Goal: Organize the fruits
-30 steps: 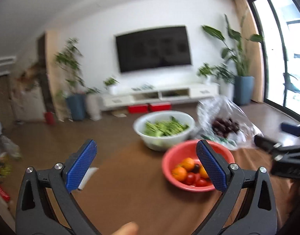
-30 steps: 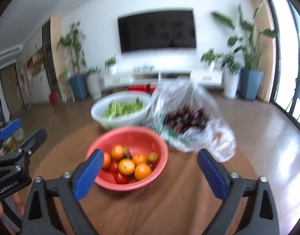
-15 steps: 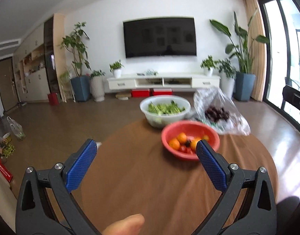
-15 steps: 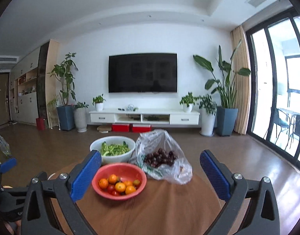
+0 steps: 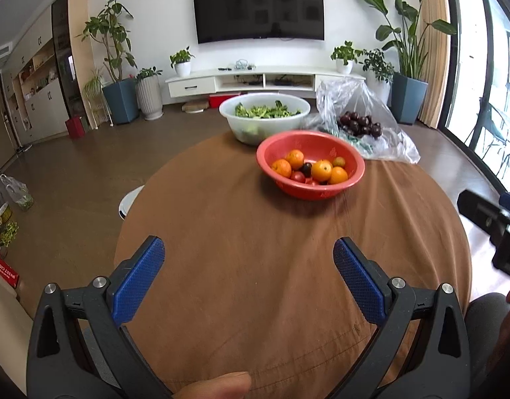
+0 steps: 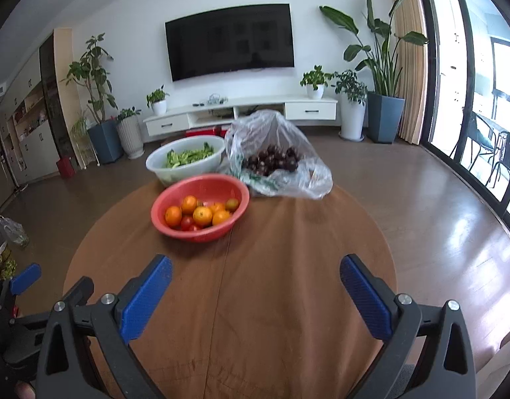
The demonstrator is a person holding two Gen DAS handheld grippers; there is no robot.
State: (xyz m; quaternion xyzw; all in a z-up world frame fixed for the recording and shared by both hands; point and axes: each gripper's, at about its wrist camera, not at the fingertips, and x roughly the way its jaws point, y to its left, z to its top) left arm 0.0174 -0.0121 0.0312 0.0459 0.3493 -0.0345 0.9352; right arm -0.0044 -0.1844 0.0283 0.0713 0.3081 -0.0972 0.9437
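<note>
the red bowl (image 5: 310, 173) at about 12 o'clock on the round desk (image 5: 255, 266) holds oranges (image 5: 322, 170), small tomatoes and one dark fruit. more dark fruits (image 6: 271, 162) lie in the plastic bag (image 6: 298, 179) at 1 o'clock, so this sorting may be half done or ended. the white bowl (image 5: 264, 118) behind holds greens. the left tool (image 5: 248, 262) and the right tool (image 6: 255, 282) both stand wide apart, holding nothing.

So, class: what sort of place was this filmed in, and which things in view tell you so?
Most likely a home living room: a wall-mounted black flat television hangs above a long low white media cabinet, with potted green houseplants beside tall glass doors, and a round brown cloth-covered table in front.
</note>
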